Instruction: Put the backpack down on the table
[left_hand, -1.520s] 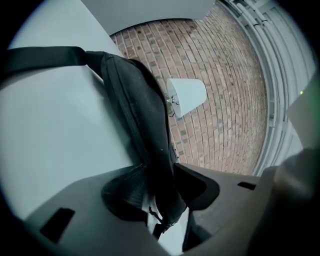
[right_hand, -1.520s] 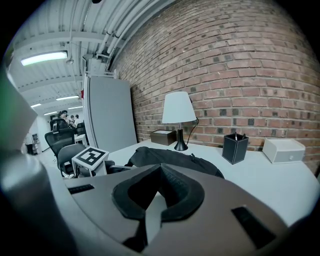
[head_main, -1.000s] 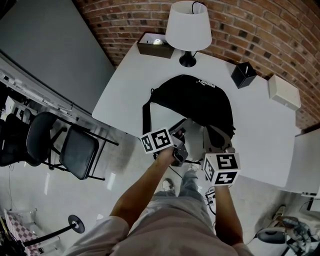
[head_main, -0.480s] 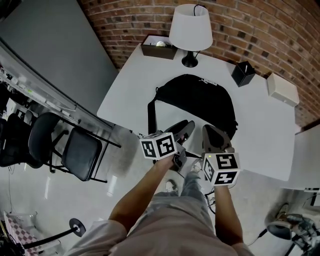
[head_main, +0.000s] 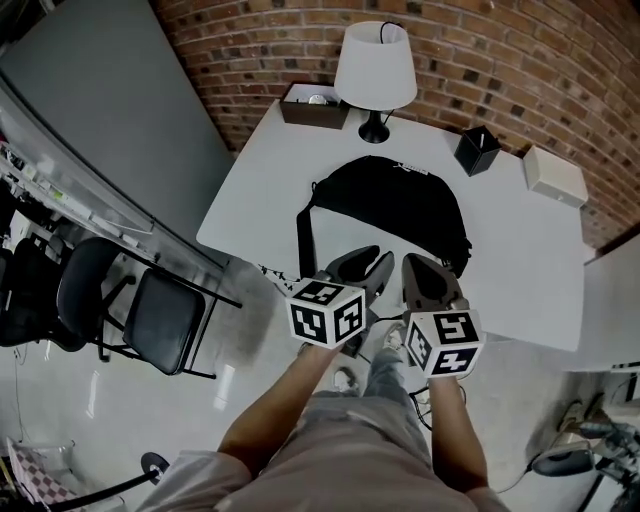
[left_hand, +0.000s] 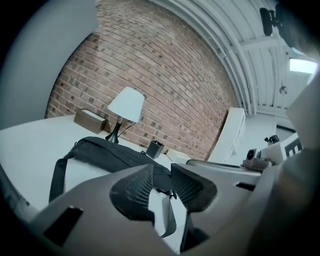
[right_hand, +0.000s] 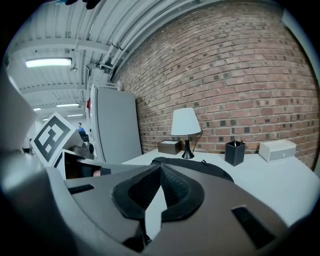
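Observation:
The black backpack (head_main: 392, 203) lies flat on the white table (head_main: 255, 185), with one strap (head_main: 303, 238) hanging over the front edge. My left gripper (head_main: 366, 268) hovers just short of the pack's near side. Its jaws are closing with a gap still between the pads and nothing in them. In the left gripper view the backpack (left_hand: 107, 152) lies beyond that gripper (left_hand: 162, 174). My right gripper (head_main: 432, 279) floats beside it, shut and empty. From the right gripper view, its tips (right_hand: 160, 169) meet in front of the backpack (right_hand: 202, 167).
A white-shaded lamp (head_main: 375, 66), a brown box (head_main: 313, 103), a black pen holder (head_main: 477, 150) and a small white box (head_main: 553, 176) stand along the brick wall at the table's back. Black chairs (head_main: 160, 305) stand on the floor at the left.
Both grippers have drawn back from the backpack toward the person and risen. The left one has rolled, and its jaws have narrowed. The backpack stays on the table.

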